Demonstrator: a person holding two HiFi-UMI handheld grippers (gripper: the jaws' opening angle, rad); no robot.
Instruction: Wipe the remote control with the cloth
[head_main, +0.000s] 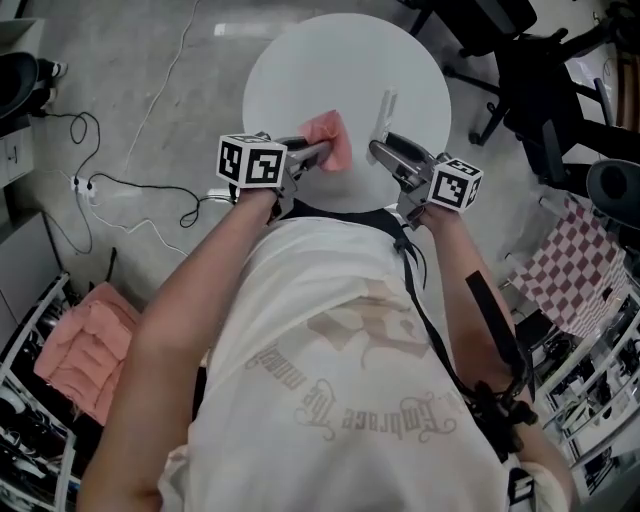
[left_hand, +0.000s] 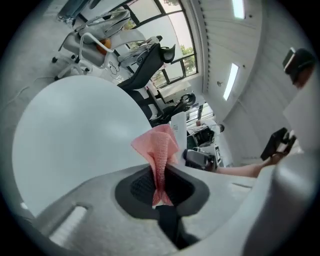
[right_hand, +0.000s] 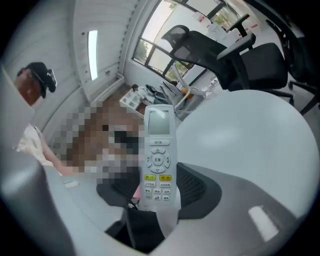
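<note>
- The left gripper (head_main: 320, 153) pinches a pink cloth (left_hand: 159, 150) by its lower end. The upper part fans loose, apparently to serve as the wiping face.
- The right gripper (head_main: 380, 150) is clamped on the bottom end of the white remote control (right_hand: 159, 165). Its keypad and screen stand clear of the jaws, seemingly exposed for wiping.
- Both are held over the near edge of the round table (head_main: 300, 60), with the cloth just left of the remote and not yet touching it.
</note>
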